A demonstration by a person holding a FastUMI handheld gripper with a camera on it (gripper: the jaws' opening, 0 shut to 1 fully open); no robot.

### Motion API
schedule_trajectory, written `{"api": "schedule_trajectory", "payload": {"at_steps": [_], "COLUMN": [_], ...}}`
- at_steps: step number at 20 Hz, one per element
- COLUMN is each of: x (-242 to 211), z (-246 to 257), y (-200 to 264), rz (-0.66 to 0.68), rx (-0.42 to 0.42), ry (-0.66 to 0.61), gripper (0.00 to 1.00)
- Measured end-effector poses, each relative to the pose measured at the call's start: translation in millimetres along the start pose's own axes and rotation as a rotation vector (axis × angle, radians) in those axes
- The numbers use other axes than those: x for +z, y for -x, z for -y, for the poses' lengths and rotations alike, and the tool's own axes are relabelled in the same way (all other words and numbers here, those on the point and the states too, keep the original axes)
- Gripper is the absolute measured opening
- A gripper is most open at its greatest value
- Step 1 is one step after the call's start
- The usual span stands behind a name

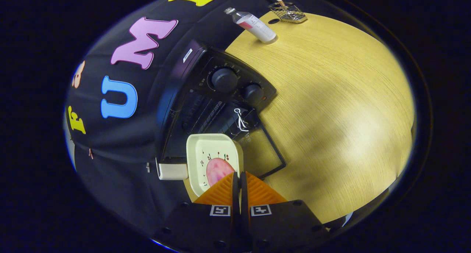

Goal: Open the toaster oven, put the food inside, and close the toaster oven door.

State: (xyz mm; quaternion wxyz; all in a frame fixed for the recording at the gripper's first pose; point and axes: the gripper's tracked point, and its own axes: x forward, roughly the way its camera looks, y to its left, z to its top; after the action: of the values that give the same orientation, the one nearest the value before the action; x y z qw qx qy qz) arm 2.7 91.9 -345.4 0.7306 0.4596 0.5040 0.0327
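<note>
One tool (238, 177), its two fingers (220, 192) pressed nearly together on the near rim of one square cream dish (211, 150); the rim sits pinched in the thin gap, so the tool is clenched on the dish. The dish has small cherry prints and carries one round pink slice of food (219, 171), lying just ahead of the fingertips and partly hidden behind them.

One black toaster oven (213, 98) stands directly beyond the dish. Its door (263, 150) is dropped open, the mesh-patterned glass lying flat just ahead and right of the fingers. The dish rests over the hinge side of that door, at the mouth of the cavity. Two round knobs (224, 79) sit on the control panel, further beyond. One white clip or loop (241, 120) hangs by the door edge near the panel; what it fastens to, I cannot tell. One pale block-shaped piece (173, 171) lies to the left of the dish, by the oven's corner.

Wooden surface (331, 109) spreads right of the tool. Far beyond, well apart from the oven: one clear bottle (254, 25) with a pink-and-white label, and one small wire basket (287, 12) with a stick-like item in it. Both stand clear of the way to the oven.
</note>
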Motion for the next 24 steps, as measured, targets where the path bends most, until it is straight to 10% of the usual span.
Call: {"api": "schedule_trajectory", "payload": {"at_steps": [24], "x": [34.3], "z": [-60.8], "y": [-105.1], "rz": [0.321], "rx": [-0.144], "ry": [-0.622], "gripper": [0.06]}}
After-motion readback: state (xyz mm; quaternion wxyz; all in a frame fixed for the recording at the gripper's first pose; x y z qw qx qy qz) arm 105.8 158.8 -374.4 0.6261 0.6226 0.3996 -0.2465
